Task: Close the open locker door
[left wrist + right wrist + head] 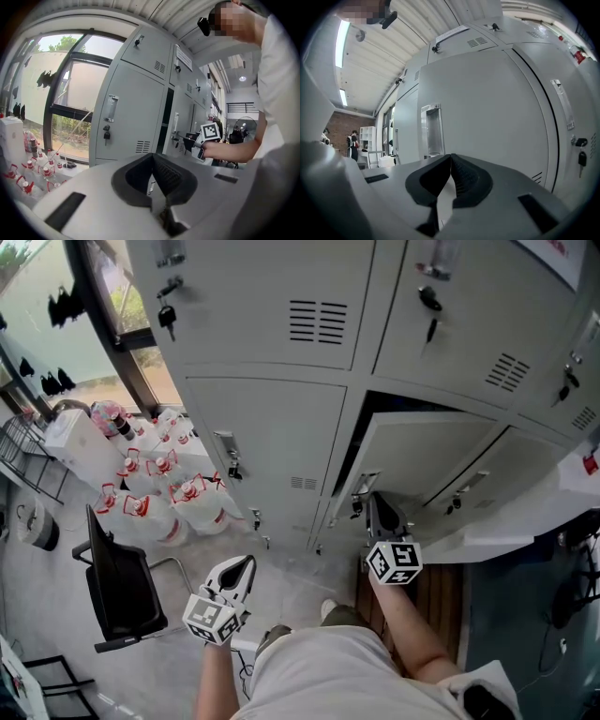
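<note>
One lower door (422,451) of the grey locker bank (272,437) stands swung out, showing the dark opening behind its top edge. My right gripper (378,499) is shut and empty, its tips close in front of that door near the handle (364,486). In the right gripper view the shut jaws (451,157) face the door's flat front (497,117) just below the recessed handle (431,130); whether they touch it I cannot tell. My left gripper (247,564) hangs lower and to the left, shut on nothing (153,156), pointing at the closed lockers (131,112).
Several large water bottles (159,488) stand on the floor by the window at the left. A black chair (117,582) sits near my left gripper. A white counter (487,532) juts out at the right. Keys (167,317) hang from upper locker locks.
</note>
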Tool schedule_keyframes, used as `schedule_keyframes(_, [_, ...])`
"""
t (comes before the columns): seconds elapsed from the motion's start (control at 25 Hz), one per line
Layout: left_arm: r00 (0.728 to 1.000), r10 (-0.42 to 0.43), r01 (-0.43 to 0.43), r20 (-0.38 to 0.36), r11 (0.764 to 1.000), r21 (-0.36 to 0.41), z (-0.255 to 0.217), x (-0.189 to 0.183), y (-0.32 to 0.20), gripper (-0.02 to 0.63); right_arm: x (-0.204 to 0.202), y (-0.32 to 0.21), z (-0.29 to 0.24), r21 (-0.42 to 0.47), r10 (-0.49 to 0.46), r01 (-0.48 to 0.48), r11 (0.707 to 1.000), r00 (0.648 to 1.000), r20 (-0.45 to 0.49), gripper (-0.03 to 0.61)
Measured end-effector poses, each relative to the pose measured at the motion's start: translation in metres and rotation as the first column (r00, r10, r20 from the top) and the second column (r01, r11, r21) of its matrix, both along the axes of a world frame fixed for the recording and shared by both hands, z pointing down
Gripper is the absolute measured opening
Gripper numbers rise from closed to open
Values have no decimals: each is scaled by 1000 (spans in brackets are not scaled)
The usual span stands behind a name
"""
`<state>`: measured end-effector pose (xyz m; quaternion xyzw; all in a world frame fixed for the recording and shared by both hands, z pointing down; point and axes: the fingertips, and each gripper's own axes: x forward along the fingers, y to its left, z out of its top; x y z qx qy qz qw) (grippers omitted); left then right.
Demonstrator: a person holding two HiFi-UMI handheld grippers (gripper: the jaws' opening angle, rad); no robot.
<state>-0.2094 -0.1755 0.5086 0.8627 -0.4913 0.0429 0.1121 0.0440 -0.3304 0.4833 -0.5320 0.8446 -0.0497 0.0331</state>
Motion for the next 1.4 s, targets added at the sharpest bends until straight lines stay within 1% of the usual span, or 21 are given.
schedule_keyframes(0.6, [998,-56,56,13,998,-20,4,9,-20,0,-3,-33,6,-7,-63,63,998,998,18,8])
schedule_keyframes(1.04, [995,-98,98,13,995,-22,5,11,-26,0,-4,-50,5,-4,-86,86,996,996,28,8])
schedule_keyframes(1.4, [995,-97,97,13,995,-26,6,16,-27,0,-4,-47,7,-8,-99,99,995,995,29,8])
